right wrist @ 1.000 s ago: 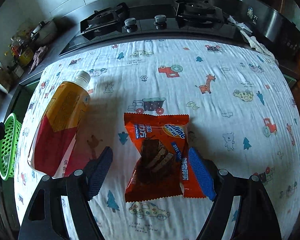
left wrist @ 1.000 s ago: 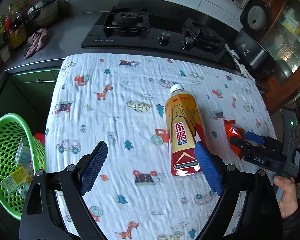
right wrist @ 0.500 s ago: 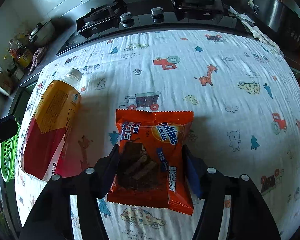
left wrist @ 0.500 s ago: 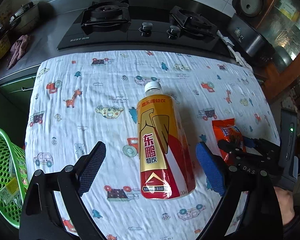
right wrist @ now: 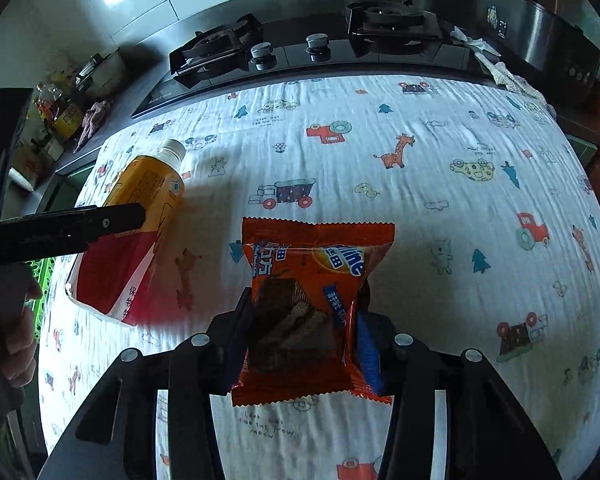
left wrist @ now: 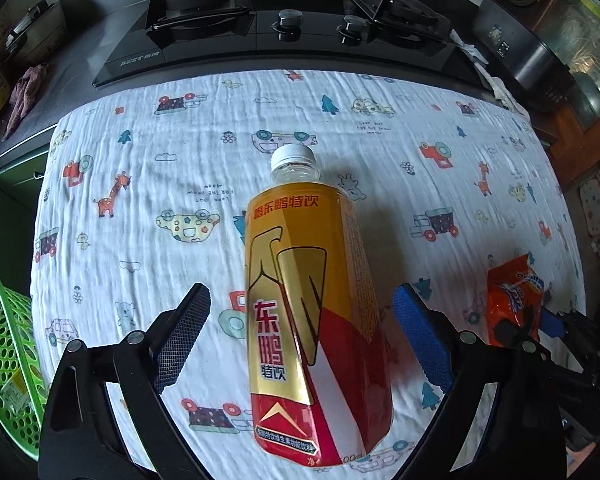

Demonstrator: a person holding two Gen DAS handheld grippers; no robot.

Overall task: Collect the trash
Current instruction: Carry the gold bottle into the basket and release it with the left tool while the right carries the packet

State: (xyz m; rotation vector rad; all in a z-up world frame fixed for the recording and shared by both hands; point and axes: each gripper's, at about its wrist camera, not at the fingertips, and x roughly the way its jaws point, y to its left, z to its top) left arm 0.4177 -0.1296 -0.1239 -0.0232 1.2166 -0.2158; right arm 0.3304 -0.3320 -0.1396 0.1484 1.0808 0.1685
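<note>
Right gripper [right wrist: 300,344] closing on the light, crinkly wrapper [right wrist: 312,304] at frame centre; left gripper [left wrist: 300,344] gapes astride the slippery bottle [left wrist: 316,312].

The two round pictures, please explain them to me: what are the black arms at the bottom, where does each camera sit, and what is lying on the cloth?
No robot here: a person holds a two-finger gripper in each hand, with a fisheye camera on each looking along its fingers. The left camera shows the left gripper, jaws open, either side of a lying bottle, not touching it. The right camera shows the right gripper, jaws closing onto an orange snack packet. Both things are over a white printed cloth in front of a gas hob. A green basket stands at the left.
</note>
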